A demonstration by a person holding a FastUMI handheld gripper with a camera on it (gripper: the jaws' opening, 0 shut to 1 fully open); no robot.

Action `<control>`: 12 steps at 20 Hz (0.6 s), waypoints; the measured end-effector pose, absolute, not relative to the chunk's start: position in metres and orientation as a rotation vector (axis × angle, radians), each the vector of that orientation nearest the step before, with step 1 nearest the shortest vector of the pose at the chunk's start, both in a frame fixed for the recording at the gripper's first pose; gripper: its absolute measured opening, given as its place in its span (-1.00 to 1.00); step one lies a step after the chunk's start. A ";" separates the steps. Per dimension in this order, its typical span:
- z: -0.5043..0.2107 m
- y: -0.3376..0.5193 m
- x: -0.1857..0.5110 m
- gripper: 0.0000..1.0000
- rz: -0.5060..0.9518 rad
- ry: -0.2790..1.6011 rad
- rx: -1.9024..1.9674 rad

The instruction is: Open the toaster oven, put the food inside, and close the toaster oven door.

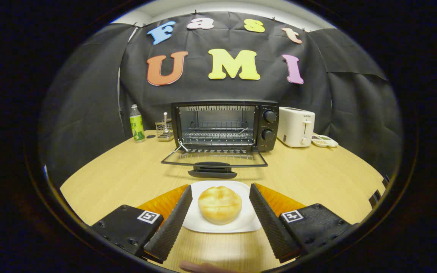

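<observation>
Round golden bun (219, 204), smooth and slightly glossy, dimpled on top, sitting whole in the middle of a white square plate (241, 224) on the pale wood worktop (317, 178). Plate and bun lying between the spread fingers (171, 223) of the tool (220, 191); wide open, gripping nothing, one finger along each side edge of the plate, neither touching the bun. Straight beyond, near the far edge of the worktop, a black oven (225, 125) with its glass door (214, 159) dropped flat toward the plate, handle (212, 170) at the near edge, well short of the plate. Inside, a wire rack (218, 137) across the cavity, nothing on it. Two round knobs (269, 115) one above the other on the oven's right panel. Just right of the oven, a white toaster (296, 127), and right of that a small shallow dish (324, 141) with something pale in it, too small to make out. Left of the oven, a small wire holder (164, 130) with a stick standing in it, then a bottle (137, 124) with a green label. Between plate and open cavity, only bare worktop and the lowered door. At the very near edge, below the fingers, a fingertip (203, 267) just showing.
</observation>
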State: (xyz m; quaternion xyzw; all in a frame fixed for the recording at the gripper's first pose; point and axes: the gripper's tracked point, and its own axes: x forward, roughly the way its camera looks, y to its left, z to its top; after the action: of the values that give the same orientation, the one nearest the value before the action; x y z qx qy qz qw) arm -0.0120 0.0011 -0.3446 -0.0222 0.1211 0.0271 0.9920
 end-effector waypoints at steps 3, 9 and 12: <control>-0.364 0.002 -0.013 1.00 0.051 0.318 -0.017; -0.380 -0.002 -0.006 1.00 0.022 0.404 0.002; -0.386 -0.001 0.000 1.00 0.024 0.438 0.011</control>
State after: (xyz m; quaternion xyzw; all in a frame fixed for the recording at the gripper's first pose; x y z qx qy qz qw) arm -0.0002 -0.0010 -0.3859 0.0055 0.2175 0.0119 0.9760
